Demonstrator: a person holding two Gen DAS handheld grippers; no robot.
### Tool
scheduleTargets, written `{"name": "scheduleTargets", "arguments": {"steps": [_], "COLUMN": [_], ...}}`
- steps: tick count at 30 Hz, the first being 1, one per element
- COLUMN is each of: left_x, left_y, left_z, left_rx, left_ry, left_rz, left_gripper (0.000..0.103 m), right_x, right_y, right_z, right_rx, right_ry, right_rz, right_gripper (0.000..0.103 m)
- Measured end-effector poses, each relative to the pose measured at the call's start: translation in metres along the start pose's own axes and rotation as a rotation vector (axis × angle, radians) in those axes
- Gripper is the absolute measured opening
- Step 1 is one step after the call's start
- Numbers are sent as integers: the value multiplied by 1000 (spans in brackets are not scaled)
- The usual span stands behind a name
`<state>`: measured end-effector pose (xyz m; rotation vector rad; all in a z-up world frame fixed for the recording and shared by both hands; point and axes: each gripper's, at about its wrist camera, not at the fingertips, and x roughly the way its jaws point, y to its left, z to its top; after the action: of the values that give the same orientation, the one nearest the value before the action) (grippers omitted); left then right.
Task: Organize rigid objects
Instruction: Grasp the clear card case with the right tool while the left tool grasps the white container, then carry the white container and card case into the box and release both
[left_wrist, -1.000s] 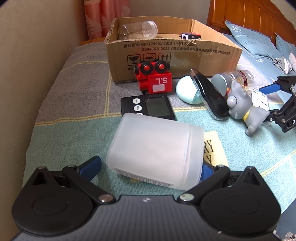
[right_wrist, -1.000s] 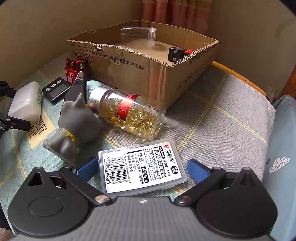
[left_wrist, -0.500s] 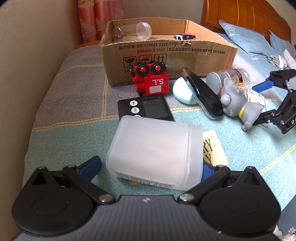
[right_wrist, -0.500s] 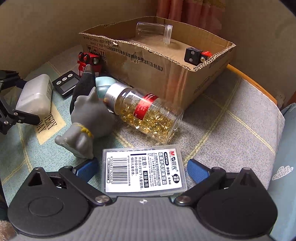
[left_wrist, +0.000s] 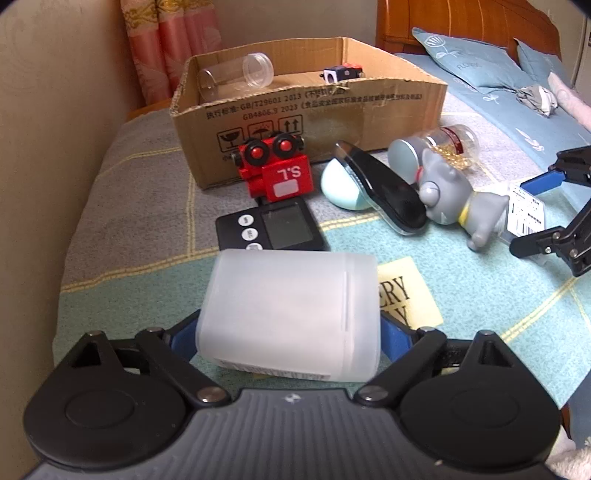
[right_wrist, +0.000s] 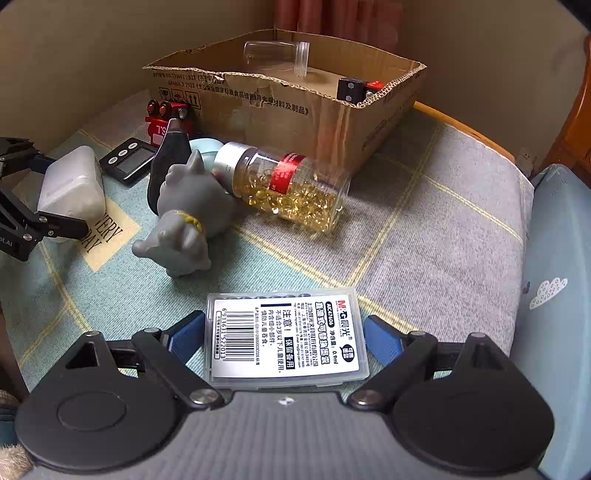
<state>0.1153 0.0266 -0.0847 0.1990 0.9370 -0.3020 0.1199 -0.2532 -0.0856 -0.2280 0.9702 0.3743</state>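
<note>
My left gripper (left_wrist: 288, 338) is shut on a frosted white plastic jar (left_wrist: 290, 312) and holds it above the bed; it also shows in the right wrist view (right_wrist: 70, 184). My right gripper (right_wrist: 284, 338) is shut on a clear flat case with a barcode label (right_wrist: 284, 338), lifted off the blanket; the case also shows in the left wrist view (left_wrist: 524, 214). The cardboard box (left_wrist: 314, 107) at the back holds a clear tube (left_wrist: 236, 74) and a small black-and-red block (left_wrist: 341, 72).
On the blanket lie a red robot toy (left_wrist: 277, 170), a black timer (left_wrist: 271, 230), a mint round case with a black lid (left_wrist: 369, 188), a grey cat figure (right_wrist: 188, 214) and a bottle of yellow capsules (right_wrist: 288, 188). Wall at left, pillows at right.
Both grippers have risen with their objects. The right gripper has lifted the labelled case off the blanket and drawn back; the left gripper's jar is higher, and its fingers have closed further.
</note>
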Motion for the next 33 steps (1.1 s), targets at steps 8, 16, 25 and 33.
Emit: {"name": "scheduleTargets", "arguments": {"steps": [8, 16, 25, 33], "left_x": [0, -2, -16, -39], "left_y": [2, 6, 8, 9], "left_z": [8, 12, 13, 28], "left_rx": [23, 6, 14, 32], "left_ry": [-9, -9, -15, -52], "left_rz": [17, -6, -11, -3], "left_gripper": [94, 84, 83, 83], "right_x": [-3, -1, -8, -28], "right_y": [4, 6, 10, 10], "right_z": [-7, -2, -1, 7], "right_rx": [10, 18, 16, -13], "right_ry": [3, -6, 8, -17], "right_rz": [-8, -17, -23, -36], "right_gripper": [96, 93, 92, 92]}}
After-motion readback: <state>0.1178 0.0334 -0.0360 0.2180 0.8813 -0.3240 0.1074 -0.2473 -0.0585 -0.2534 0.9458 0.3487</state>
